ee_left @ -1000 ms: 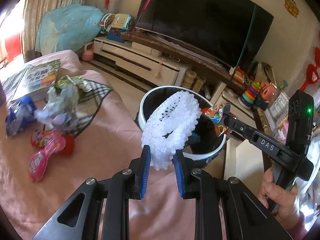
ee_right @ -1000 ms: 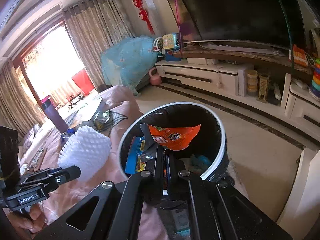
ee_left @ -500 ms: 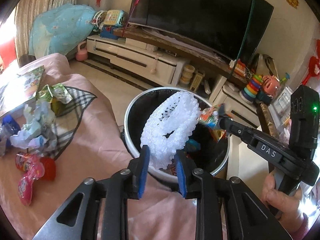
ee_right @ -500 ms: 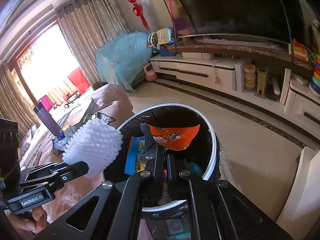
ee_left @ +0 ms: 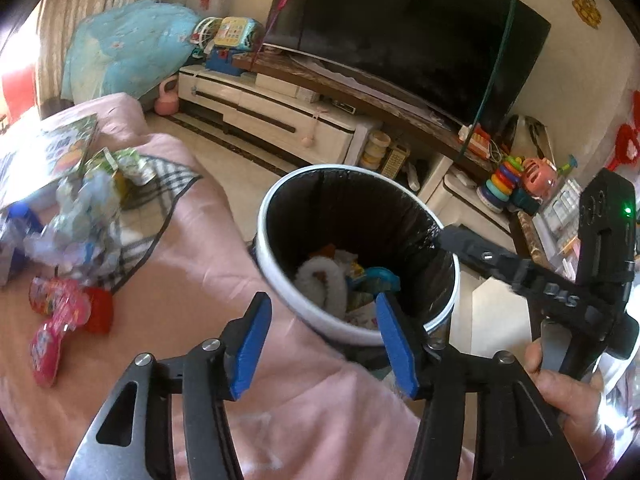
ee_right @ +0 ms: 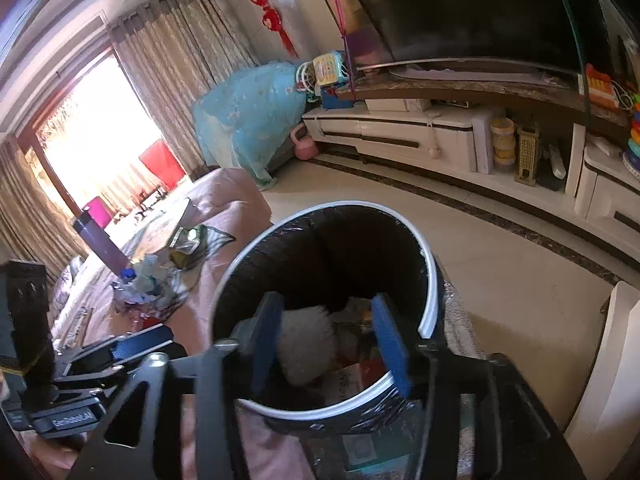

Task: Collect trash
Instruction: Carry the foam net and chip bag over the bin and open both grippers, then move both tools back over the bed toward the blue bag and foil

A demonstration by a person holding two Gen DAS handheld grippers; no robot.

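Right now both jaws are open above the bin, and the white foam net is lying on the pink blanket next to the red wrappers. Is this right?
Not quite. The white foam net is not on the pink blanket; it lies inside the bin, on the other trash, as the left wrist view shows. The rest holds: the left gripper and right gripper are opening with nothing between the jaws, and the red wrappers lie on the blanket.

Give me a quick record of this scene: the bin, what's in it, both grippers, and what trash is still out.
bin: white-rimmed bin, black liner, beside the pink-covered surface
in bin: white foam net, coloured wrappers
left gripper: jaws opening, nothing between them
right gripper: jaws opening over the bin, empty
still out: crumpled plastic, pink-red packets
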